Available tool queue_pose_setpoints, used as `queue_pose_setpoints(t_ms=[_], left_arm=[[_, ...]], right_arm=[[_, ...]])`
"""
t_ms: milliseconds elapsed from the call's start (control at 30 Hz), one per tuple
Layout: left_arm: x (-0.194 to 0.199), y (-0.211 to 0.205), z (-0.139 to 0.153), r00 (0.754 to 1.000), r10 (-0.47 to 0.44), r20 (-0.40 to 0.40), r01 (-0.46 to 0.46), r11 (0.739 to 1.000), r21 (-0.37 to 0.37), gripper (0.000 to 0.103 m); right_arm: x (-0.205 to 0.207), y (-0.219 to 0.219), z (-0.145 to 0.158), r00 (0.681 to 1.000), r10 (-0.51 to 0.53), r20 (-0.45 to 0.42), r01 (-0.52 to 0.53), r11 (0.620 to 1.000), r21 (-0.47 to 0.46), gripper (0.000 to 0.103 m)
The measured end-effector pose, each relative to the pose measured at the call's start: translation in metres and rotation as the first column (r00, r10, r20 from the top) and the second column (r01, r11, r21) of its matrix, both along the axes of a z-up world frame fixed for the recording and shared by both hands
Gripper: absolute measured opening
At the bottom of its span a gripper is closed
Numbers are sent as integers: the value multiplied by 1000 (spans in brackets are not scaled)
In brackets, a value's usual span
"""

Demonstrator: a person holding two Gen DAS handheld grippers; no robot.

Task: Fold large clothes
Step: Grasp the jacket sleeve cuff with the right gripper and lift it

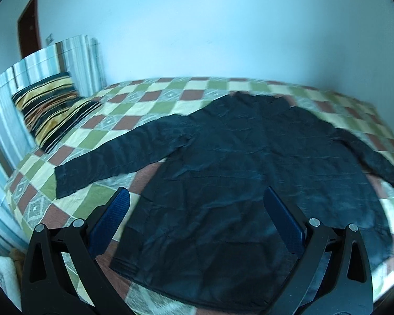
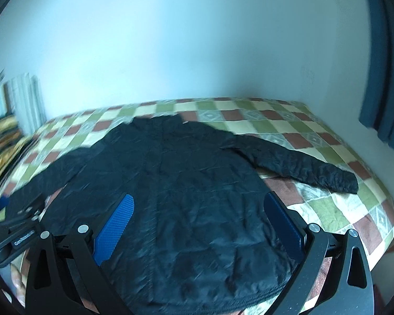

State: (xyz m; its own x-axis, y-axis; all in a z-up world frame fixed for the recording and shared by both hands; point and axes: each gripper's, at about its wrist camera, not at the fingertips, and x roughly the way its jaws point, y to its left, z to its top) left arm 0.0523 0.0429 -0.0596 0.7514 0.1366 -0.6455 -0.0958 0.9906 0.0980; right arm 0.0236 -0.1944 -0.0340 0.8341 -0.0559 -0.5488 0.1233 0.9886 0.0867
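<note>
A large black jacket (image 1: 236,162) lies flat on a checkered bed, collar toward the far wall, both sleeves spread out. Its left sleeve (image 1: 113,157) reaches toward the pillow. Its right sleeve (image 2: 302,162) points to the bed's right side. My left gripper (image 1: 197,199) is open and empty, hovering over the jacket's lower left part near the hem. My right gripper (image 2: 198,204) is open and empty above the jacket's (image 2: 176,183) lower middle. The left gripper's body shows at the left edge of the right wrist view (image 2: 10,225).
The bed has a green, red and cream checkered cover (image 1: 144,99). A striped pillow (image 1: 50,110) lies at the bed's left end against a striped headboard (image 1: 39,63). A pale wall runs behind the bed. A blue curtain (image 2: 386,78) hangs at the right.
</note>
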Motion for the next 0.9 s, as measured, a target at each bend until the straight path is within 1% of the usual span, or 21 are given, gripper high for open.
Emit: queue_pose_setpoints(t_ms=[67,100,167,233,333,367,400,433,467,500,533,567,633,700,733,833,900], left_arm=[[17,11,-13,999,42,-32,-41,999,19,101],[24,16,-19,997,54,-49,-53,998,25,101],[41,28,-33,992,88,-86,-84,996,43,101],[54,42,-44,985,134,-107,-128,990,60,101],[69,62,-57,972,200,-127,-192,979,72,101],[73,68,-61,966,221,-133,-212,974,78,101],[77,73,-65,961,240,-138,-230,969,86,101],[82,79,-70,953,265,-144,-252,963,99,101],[85,84,-74,947,282,-151,-268,957,110,101],[87,86,-77,943,294,-156,-278,953,117,101],[90,91,-82,936,312,-162,-293,947,128,101],[91,95,-85,930,326,-167,-306,942,135,101],[95,103,-92,917,354,-181,-332,932,143,101],[97,110,-97,906,378,-191,-352,923,155,101],[98,113,-100,900,390,-194,-363,918,162,101],[101,117,-107,889,411,-203,-377,907,187,101],[103,117,-110,884,419,-207,-380,903,202,101]], right_arm=[[7,-23,-8,998,-64,28,63,998,20,98],[12,-42,-14,994,-106,36,105,994,31,98],[26,-70,-23,986,-166,7,165,985,40,98],[42,-111,-36,970,-240,-39,241,969,48,98],[57,-172,-56,936,-337,-99,345,935,87,98],[61,-201,-65,914,-386,-121,399,911,106,98],[64,-216,-71,901,-412,-137,428,896,118,98],[67,-237,-80,880,-445,-166,467,875,131,97],[70,-253,-87,866,-465,-185,492,858,144,89],[71,-274,-95,843,-495,-208,529,832,165,78],[71,-292,-103,814,-527,-244,571,802,176,61],[71,-302,-108,801,-538,-264,590,784,192,59],[65,-330,-124,779,-548,-304,624,723,296,59],[62,-347,-139,765,-555,-328,644,672,365,59],[63,-355,-146,767,-549,-332,642,654,401,59],[71,-365,-158,760,-549,-348,649,619,442,60],[77,-374,-169,760,-542,-358,647,586,488,60]])
